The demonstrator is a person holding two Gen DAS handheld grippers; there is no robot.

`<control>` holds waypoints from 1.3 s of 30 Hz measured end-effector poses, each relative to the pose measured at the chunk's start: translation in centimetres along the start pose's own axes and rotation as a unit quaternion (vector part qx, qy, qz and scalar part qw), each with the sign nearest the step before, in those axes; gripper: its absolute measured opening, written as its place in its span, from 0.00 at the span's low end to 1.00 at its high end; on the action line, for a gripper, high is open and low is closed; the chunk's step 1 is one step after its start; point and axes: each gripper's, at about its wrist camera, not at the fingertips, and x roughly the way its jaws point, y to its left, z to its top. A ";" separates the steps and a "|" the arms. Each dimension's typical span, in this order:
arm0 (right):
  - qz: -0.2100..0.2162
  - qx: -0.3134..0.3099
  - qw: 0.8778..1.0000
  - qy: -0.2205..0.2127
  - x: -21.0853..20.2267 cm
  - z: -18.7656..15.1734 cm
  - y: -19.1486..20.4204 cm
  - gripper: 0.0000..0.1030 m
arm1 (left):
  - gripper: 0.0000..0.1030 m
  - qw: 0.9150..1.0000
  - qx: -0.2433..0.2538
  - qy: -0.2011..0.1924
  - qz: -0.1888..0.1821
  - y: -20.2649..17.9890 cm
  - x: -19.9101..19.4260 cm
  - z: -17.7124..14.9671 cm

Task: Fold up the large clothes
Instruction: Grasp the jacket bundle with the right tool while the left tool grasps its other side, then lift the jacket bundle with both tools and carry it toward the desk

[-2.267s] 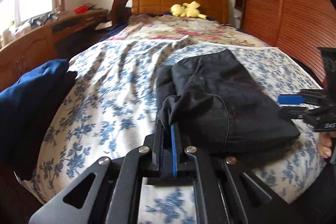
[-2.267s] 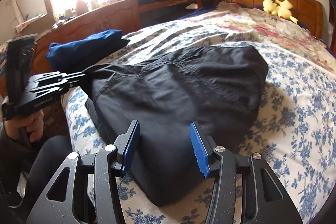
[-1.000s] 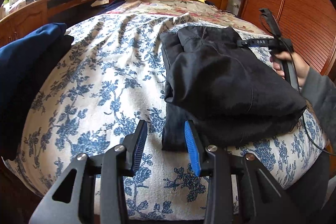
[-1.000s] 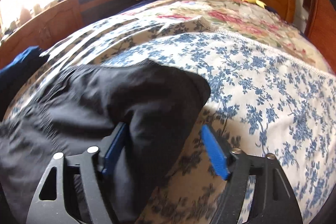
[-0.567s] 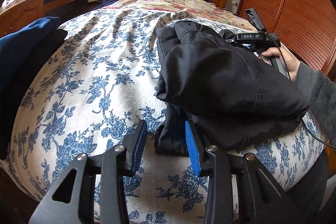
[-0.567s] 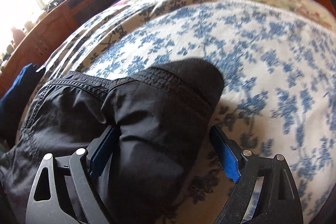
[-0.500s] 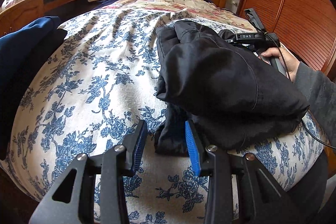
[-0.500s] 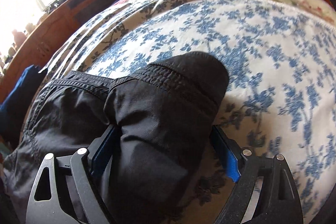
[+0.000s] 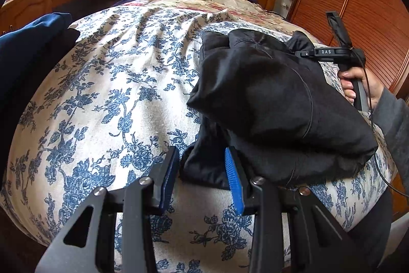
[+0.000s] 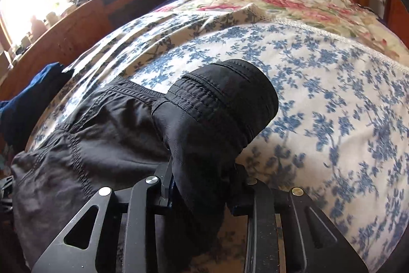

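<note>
The black trousers (image 9: 268, 99) lie folded on the near right part of the flowered bedspread (image 9: 107, 94). My right gripper (image 10: 202, 178) has just been closing and now pinches a thick fold at their far waistband end. My left gripper (image 9: 202, 170) stands partly open at the near corner; cloth lies between my fingers (image 9: 234, 178), but they do not press it. A blue garment (image 9: 28, 35) sits well off left.
</note>
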 end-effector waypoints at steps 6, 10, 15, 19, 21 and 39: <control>-0.013 0.037 0.999 0.009 2.5 -0.5 -1.1 0.53 | 0.34 1.000 0.001 0.000 0.001 0.0 0.2 0.0; -0.002 0.068 0.998 0.012 4.6 -0.8 -2.0 0.76 | 0.34 1.000 0.003 0.000 0.003 0.0 0.3 0.0; 0.034 0.099 0.994 0.014 5.1 -0.7 -2.3 0.63 | 0.34 1.000 0.008 -0.005 0.002 -0.2 0.4 -0.2; 0.038 0.076 0.996 -0.003 3.1 -0.6 -1.5 0.31 | 0.06 1.000 0.012 -0.015 -0.013 -0.1 0.0 -0.3; 0.037 0.063 0.997 -0.023 1.4 -0.5 -0.9 0.27 | 0.05 0.999 0.017 -0.026 -0.023 0.0 -0.8 -0.2; -0.029 -0.041 0.998 -0.045 -6.1 0.2 12.6 0.22 | 0.04 0.996 0.008 -0.090 -0.023 3.7 -8.3 -1.5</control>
